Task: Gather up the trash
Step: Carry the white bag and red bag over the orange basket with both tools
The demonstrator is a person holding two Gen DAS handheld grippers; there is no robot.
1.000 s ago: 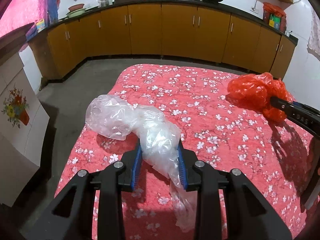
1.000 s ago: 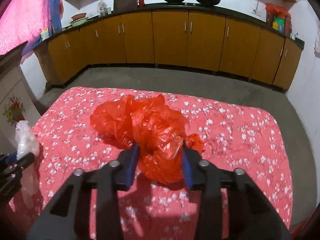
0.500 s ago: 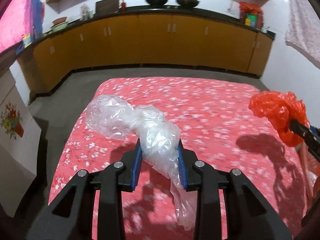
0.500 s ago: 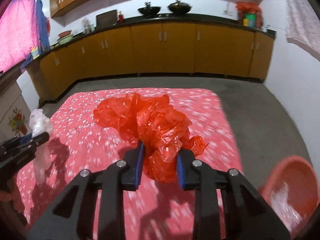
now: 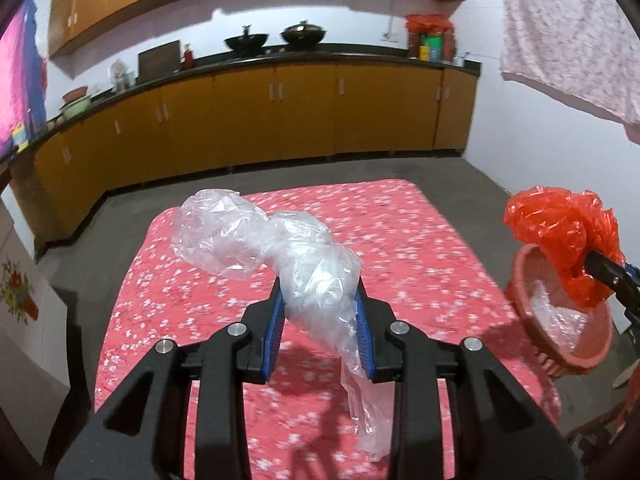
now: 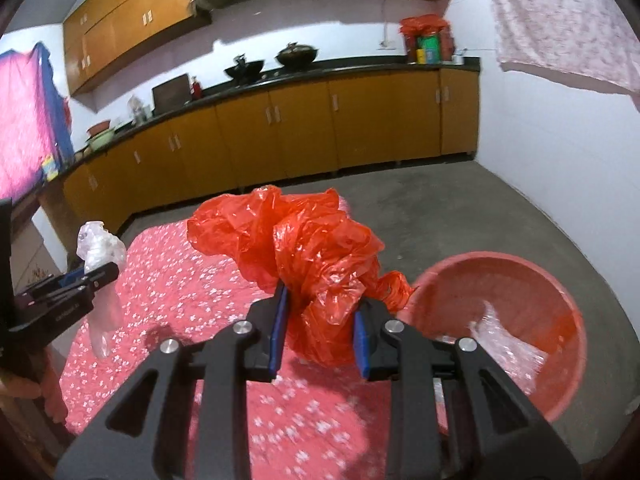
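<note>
Surface: table [image 5: 420, 248] covered in a red cloth printed with small white blossoms, standing on a grey concrete floor [image 6: 460, 216].

Room: kitchen with an L-shaped run of orange-brown base cabinets [image 5: 280, 116] under a dark worktop; matching wall cabinets [image 6: 132, 20] above. Two dark woks [image 5: 276, 38] sit on the worktop. Pale pink floral cloth [image 5: 568, 36] hangs at the right wall.

Left gripper [image 5: 320, 320]: blue pads clamped on a crumpled clear plastic bag [image 5: 280, 252], held above the table, a loose tail of it dangling below the fingers.

Right gripper [image 6: 320, 328]: pads clamped on a crumpled red plastic bag [image 6: 308, 256], held over the table's right edge, just beside the bin.

Bin: round salmon-pink plastic basin [image 6: 560, 308] on the floor to the right of the table, with clear plastic film [image 6: 508, 348] already lying inside.
</note>
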